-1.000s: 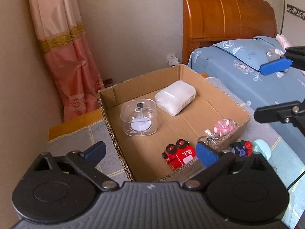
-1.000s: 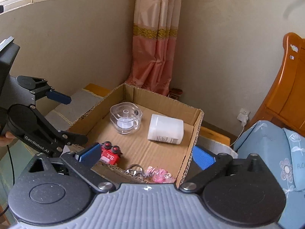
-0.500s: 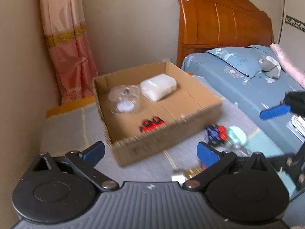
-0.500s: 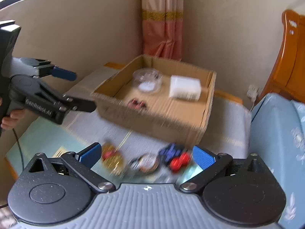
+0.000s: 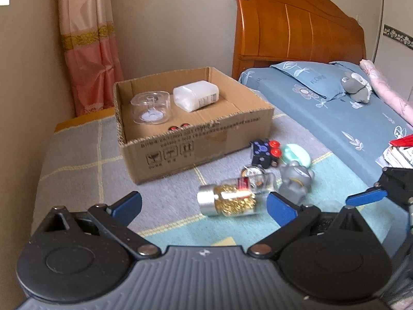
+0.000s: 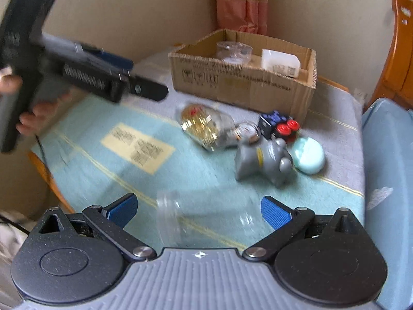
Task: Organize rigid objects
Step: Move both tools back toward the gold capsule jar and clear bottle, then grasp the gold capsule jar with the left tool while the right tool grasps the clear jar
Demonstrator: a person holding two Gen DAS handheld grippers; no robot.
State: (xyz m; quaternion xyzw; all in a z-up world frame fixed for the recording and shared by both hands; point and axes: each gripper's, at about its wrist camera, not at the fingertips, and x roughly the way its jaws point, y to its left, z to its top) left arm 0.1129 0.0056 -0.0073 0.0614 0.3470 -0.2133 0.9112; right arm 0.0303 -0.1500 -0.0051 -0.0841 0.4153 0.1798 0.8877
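Observation:
A cardboard box (image 5: 206, 139) (image 6: 242, 82) stands on the table and holds a clear round container (image 5: 151, 107), a white case (image 5: 195, 95) and a red toy. Loose on the cloth lie a gold-filled jar (image 5: 227, 200) (image 6: 204, 126), a grey figurine (image 5: 295, 180) (image 6: 263, 159), a dark blue and red toy (image 5: 265, 151) (image 6: 278, 125) and a mint round case (image 5: 296, 155) (image 6: 308, 159). A clear jar (image 6: 204, 219) lies between my right gripper's open fingers. My left gripper (image 5: 204, 206) is open and empty, just short of the gold jar. My right gripper (image 6: 198, 210) is open.
A bed with a blue sheet (image 5: 335, 108) and wooden headboard (image 5: 291, 33) flanks the table on the right. A pink curtain (image 5: 87, 44) hangs in the corner behind the box. Papers (image 5: 400, 155) lie on the bed edge.
Both grippers have drawn back from over the box toward the near side of the table. The loose objects and the clear jar have come into view. Both stay open.

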